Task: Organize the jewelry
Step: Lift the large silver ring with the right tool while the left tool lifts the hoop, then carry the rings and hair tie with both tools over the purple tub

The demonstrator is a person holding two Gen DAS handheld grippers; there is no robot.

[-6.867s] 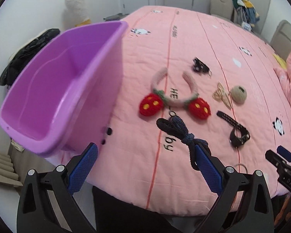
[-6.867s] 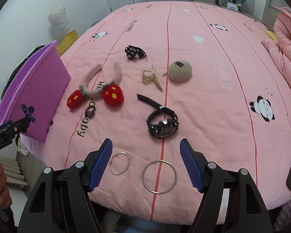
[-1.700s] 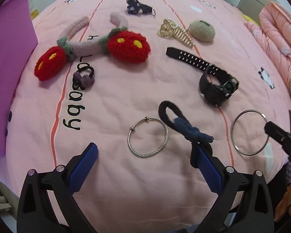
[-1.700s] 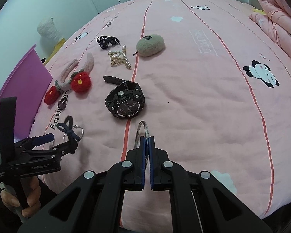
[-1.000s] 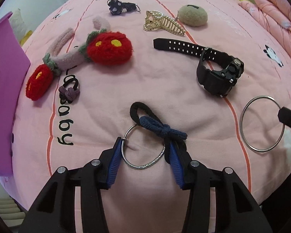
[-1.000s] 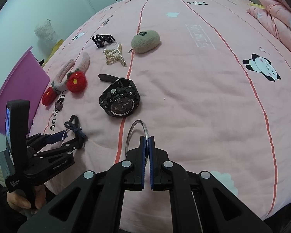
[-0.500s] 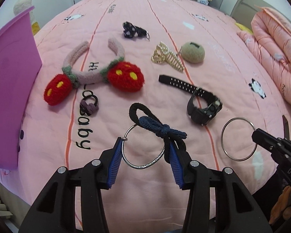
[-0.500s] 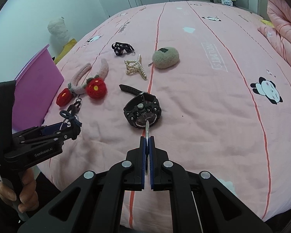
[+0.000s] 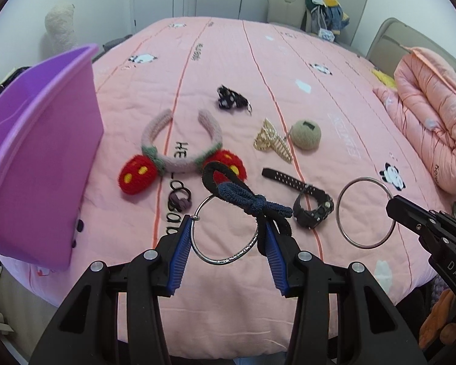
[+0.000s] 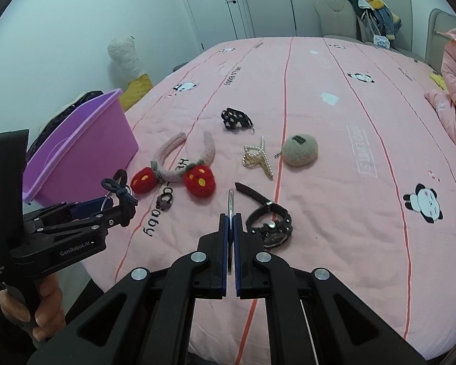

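Presently, counts:
Bangles: two, one per gripper, above the bed's (image 9: 319, 97) near edge.
Left gripper (image 9: 225, 243): clamps small bangle (image 9: 225, 231) crosswise; hair tie (image 9: 243, 197) draped.
Right gripper (image 10: 231, 231): closed on large bangle (image 10: 230, 200), edge-on.
Bin (image 9: 39, 158): one, cropped left.

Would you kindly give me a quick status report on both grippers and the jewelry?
Left gripper clamps small bangle, hair tie draped on it. Right gripper shut on large bangle. Purple bin left, nothing blocking.

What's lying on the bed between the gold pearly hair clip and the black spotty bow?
Nothing: between the gold pearl hair clip and the black spotted bow there is only bare pink quilt. Both wrist views show it.
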